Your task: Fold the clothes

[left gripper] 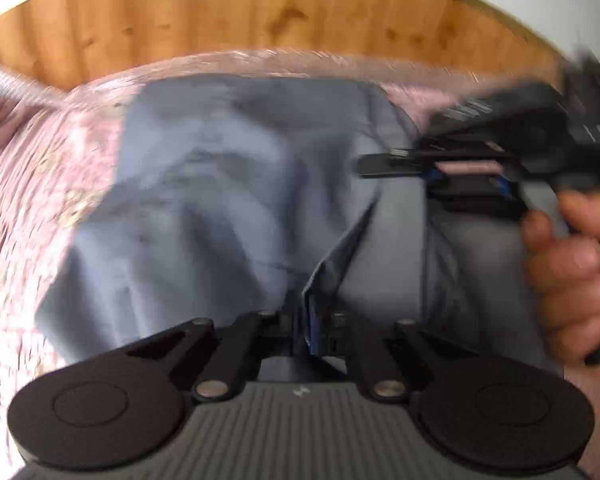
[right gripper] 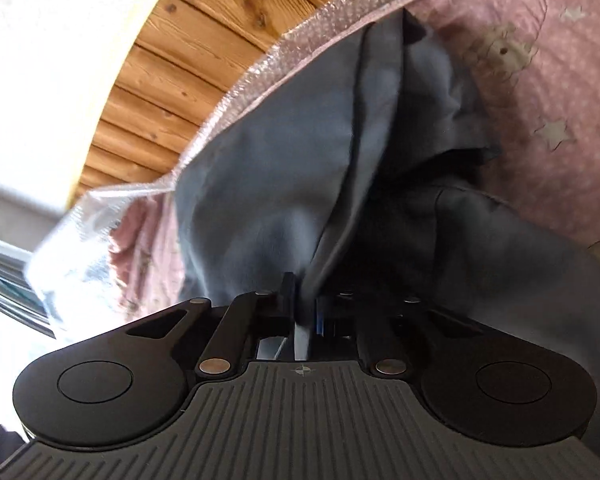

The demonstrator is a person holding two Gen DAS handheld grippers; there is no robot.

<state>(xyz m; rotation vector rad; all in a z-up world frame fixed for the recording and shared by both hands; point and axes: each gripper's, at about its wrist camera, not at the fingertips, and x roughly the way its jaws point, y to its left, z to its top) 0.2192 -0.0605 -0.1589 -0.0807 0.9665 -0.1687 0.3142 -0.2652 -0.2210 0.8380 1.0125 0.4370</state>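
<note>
A grey-blue garment (left gripper: 204, 184) lies rumpled on a pink star-patterned cover (left gripper: 40, 184). My left gripper (left gripper: 310, 312) is shut on a raised fold of the garment near its front edge. In the right wrist view the same garment (right gripper: 268, 168) bunches up into my right gripper (right gripper: 304, 304), which is shut on a pinch of the cloth. From the left wrist view the right gripper (left gripper: 404, 174) appears blurred over the garment's right side, with a person's hand (left gripper: 568, 272) on its grip.
Clear bubble wrap (right gripper: 260, 68) lines the far edge of the pink cover (right gripper: 540, 80). Behind it runs a wooden plank wall (right gripper: 204, 40), also seen from the left wrist as the wooden wall (left gripper: 220, 16). Bright white light fills the left of the right wrist view.
</note>
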